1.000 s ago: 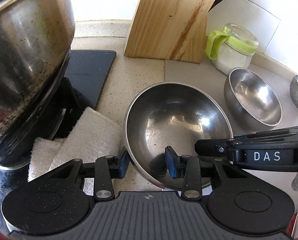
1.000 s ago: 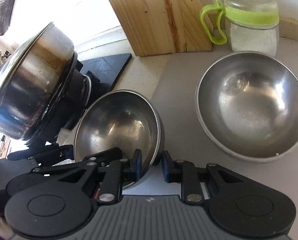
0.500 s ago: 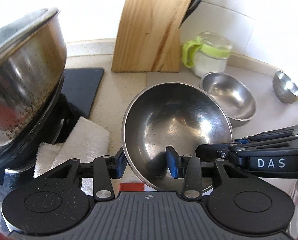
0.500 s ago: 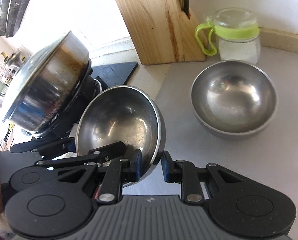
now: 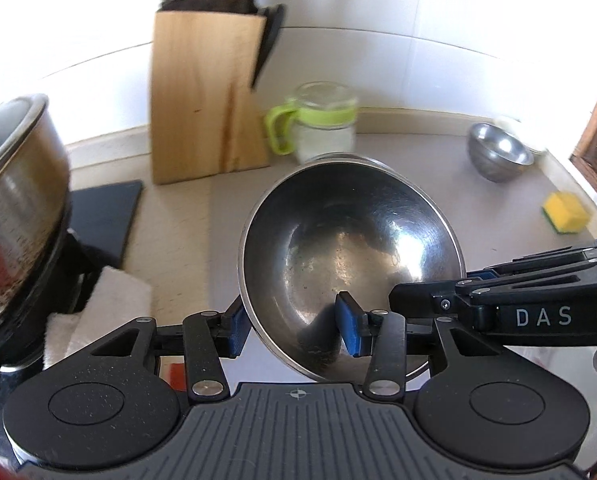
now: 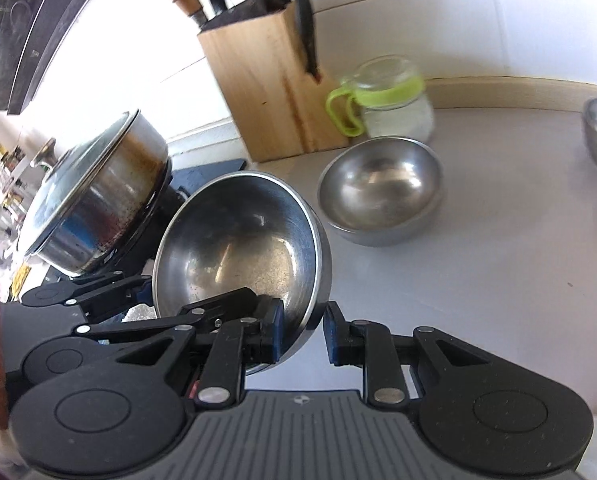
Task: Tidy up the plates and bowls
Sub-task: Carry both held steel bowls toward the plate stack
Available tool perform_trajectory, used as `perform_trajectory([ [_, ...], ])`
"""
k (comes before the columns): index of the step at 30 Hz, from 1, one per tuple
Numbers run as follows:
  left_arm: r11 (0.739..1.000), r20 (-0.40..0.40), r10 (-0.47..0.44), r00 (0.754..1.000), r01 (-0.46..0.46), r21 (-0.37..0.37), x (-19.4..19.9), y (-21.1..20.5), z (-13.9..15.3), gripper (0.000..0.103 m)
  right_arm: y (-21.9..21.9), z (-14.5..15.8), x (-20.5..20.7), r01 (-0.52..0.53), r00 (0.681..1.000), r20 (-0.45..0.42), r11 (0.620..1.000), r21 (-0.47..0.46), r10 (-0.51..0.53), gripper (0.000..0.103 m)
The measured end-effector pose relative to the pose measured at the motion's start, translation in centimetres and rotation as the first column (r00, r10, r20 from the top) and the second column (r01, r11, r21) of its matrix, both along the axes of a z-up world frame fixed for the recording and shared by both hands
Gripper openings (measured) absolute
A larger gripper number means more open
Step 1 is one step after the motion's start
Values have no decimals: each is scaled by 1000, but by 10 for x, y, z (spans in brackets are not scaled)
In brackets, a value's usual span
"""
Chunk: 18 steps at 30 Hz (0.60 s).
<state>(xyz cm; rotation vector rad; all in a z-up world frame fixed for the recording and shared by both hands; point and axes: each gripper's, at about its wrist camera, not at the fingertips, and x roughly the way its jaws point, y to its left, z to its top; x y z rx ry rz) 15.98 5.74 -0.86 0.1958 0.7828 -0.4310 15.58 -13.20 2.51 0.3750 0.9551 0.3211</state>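
A large steel bowl (image 5: 350,248) is held tilted above the counter by both grippers. My left gripper (image 5: 292,328) is shut on its near rim, one blue pad inside and one outside. My right gripper (image 6: 302,332) is shut on the rim at the bowl's right side; the bowl also shows in the right wrist view (image 6: 238,248). A second, medium steel bowl (image 6: 382,192) stands upright on the counter beyond, mostly hidden behind the held bowl in the left wrist view. A small steel bowl (image 5: 498,156) sits at the far right.
A lidded steel pot (image 6: 94,196) sits on a black stove at the left, with a white towel (image 5: 102,316) below it. A wooden knife block (image 5: 206,100) and a green-handled glass jar (image 5: 322,124) stand at the back. A yellow sponge (image 5: 566,216) lies right.
Both grippers have lifted the large bowl higher and pulled back from the counter; the knife block, jar and medium bowl now look smaller and farther away.
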Motion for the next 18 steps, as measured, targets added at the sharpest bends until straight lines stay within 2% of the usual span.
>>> perform_trajectory([
  [9,993,24,-117,993,117,-1,-29,-30,3,53,-30,10,-43,102,995,14,995,-11,-102,25],
  [18,967,43,-253,966,253,9,-65,-64,5,55,-63,17,-93,220,975,20,975,-17,-220,25],
])
